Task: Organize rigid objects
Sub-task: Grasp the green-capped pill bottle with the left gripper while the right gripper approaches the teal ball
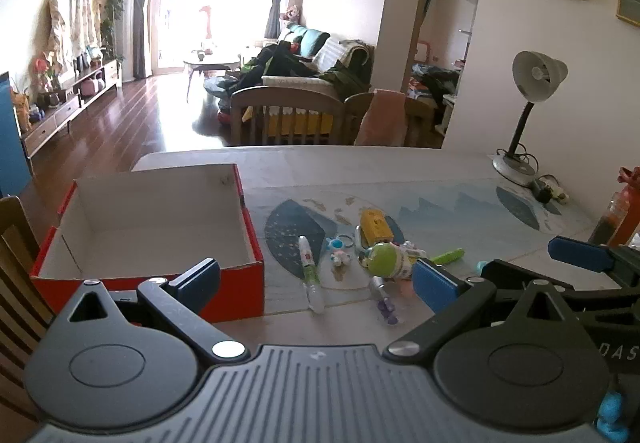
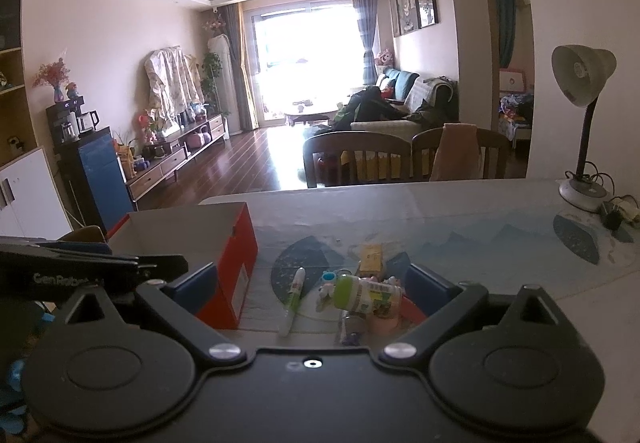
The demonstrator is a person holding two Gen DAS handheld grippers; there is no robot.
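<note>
We have hardly begun. The red box (image 1: 152,227) at the left of the frame stands empty, and every item lies loose on the mat (image 1: 460,219) to its right: the pen (image 1: 310,271), the green-capped bottle (image 1: 386,259), the yellow pack (image 1: 374,225) and small trinkets (image 1: 340,249). Our left gripper (image 1: 316,279) hangs wide open, holding nothing; our right gripper (image 2: 316,287) is likewise spread and empty, the bottle lying between its jaws, untouched. All the sorting is left.
</note>
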